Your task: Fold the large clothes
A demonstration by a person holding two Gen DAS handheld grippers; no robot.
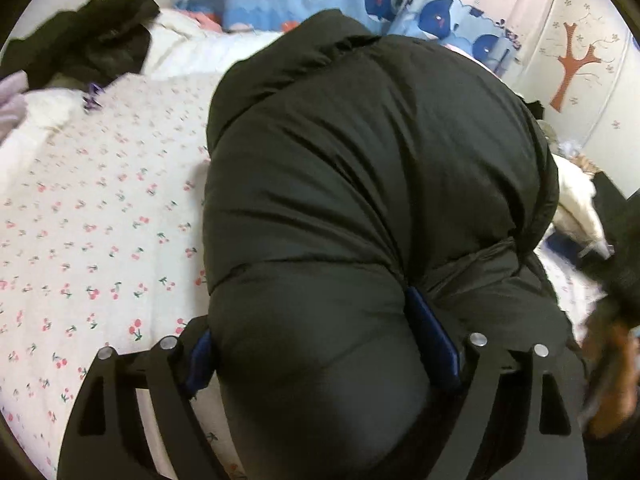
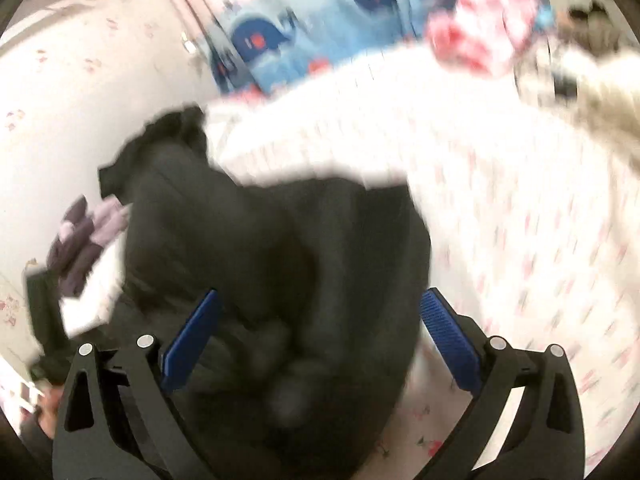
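Our left gripper (image 1: 320, 344) is clamped on a thick bulge of the black jacket (image 1: 372, 168), its blue pads (image 1: 434, 340) pressed into the fabric on both sides; our right gripper (image 2: 318, 336) hangs over the jacket, jaws spread wide, touching nothing we can make out.

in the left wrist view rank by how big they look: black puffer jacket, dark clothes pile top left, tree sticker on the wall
1. black puffer jacket, though it's nearest the camera
2. dark clothes pile
3. tree sticker
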